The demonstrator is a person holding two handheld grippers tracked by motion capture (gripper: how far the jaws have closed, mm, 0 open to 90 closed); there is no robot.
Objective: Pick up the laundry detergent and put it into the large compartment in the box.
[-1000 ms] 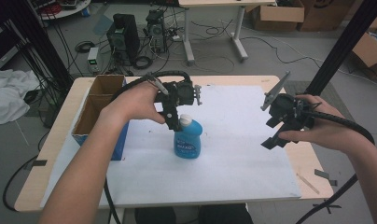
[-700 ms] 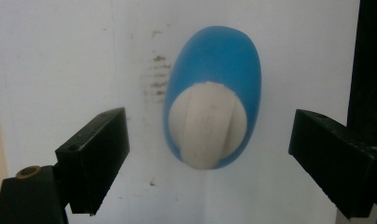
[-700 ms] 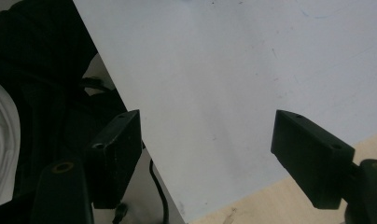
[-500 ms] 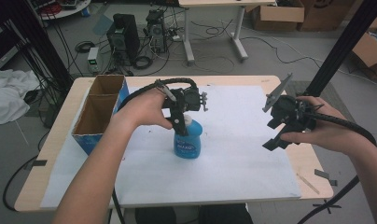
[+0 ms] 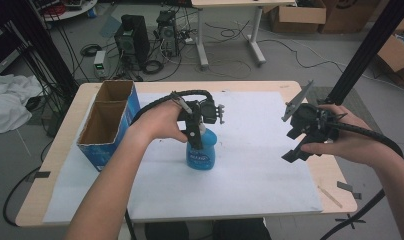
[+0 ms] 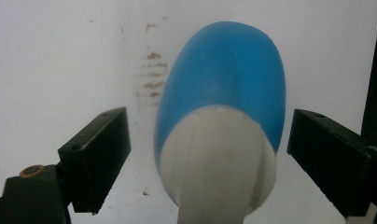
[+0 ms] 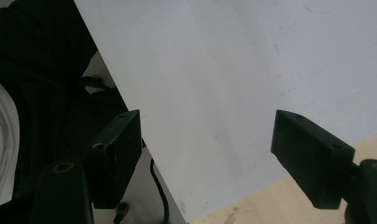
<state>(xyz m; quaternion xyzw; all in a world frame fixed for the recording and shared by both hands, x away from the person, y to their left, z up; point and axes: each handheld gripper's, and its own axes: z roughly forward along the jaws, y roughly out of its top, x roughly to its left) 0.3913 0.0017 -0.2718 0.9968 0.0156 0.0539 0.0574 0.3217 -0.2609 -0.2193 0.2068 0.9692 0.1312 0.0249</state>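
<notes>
**High view: left gripper poised over the blue bottle, jaws wide**

High view first, and the left gripper (image 5: 196, 131) hangs right above the blue bottle (image 5: 201, 152), pointing straight down at it. The bottle stands upright on the white sheet (image 5: 260, 170) that covers most of the wooden table (image 5: 60, 145), a little left of the sheet's middle. Look along the left gripper view and you see it plainly: the bottle's white neck (image 6: 219, 163) and rounded blue shoulder sit between the two black jaws, which stand wide apart with white sheet showing on both sides. No contact there that I can see.

Over on the right, the right gripper (image 5: 296, 150) is held up off the table near the sheet's right edge, well apart from the bottle, gripped in the person's right hand (image 5: 340, 142). Its own view looks down on bare sheet and a strip of table edge, and those jaws are spread wide too, nothing between them.

At the left end of the table sits an open blue cardboard box (image 5: 106, 122) with two compartments; what they hold, I cannot tell. Behind the table, computer towers (image 5: 132, 40) and loose cables lie on the floor.
</notes>
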